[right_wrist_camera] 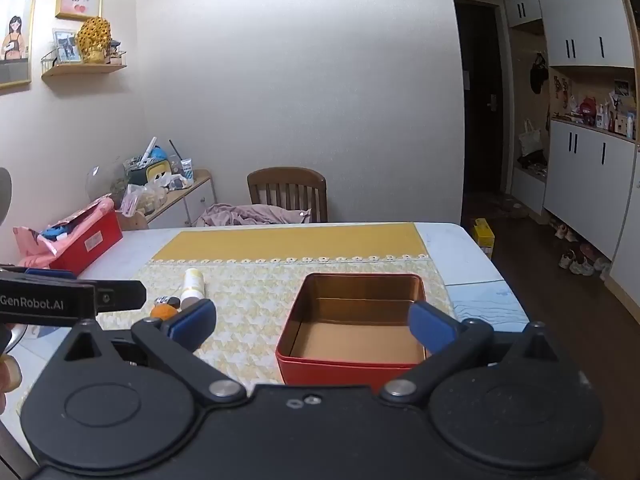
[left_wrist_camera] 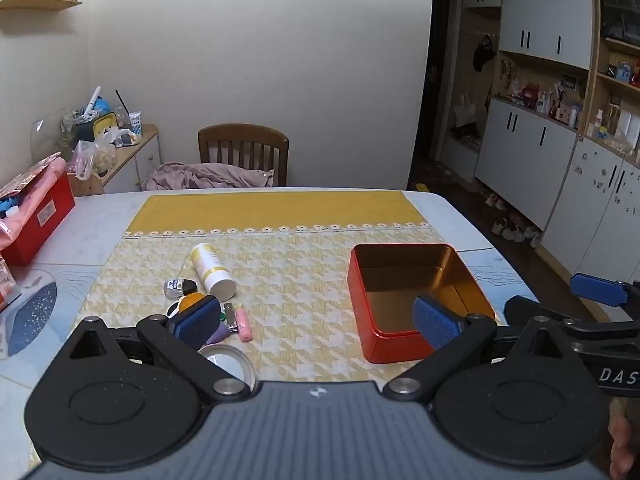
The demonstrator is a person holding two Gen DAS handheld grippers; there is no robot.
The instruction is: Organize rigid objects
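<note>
An open red tin with a bare gold inside stands on the yellow patterned cloth; it also fills the middle of the right wrist view, red tin. Left of it lies a cluster of small items: a white and yellow bottle on its side, a small glass bottle, a pink tube, nail clippers and a round metal lid. My left gripper is open above the cloth, holding nothing. My right gripper is open over the tin's near wall, also holding nothing.
A red box with pink wrapping sits at the table's left edge. A wooden chair with draped cloth stands behind the table. A cluttered side cabinet is at the back left. White cupboards line the right wall.
</note>
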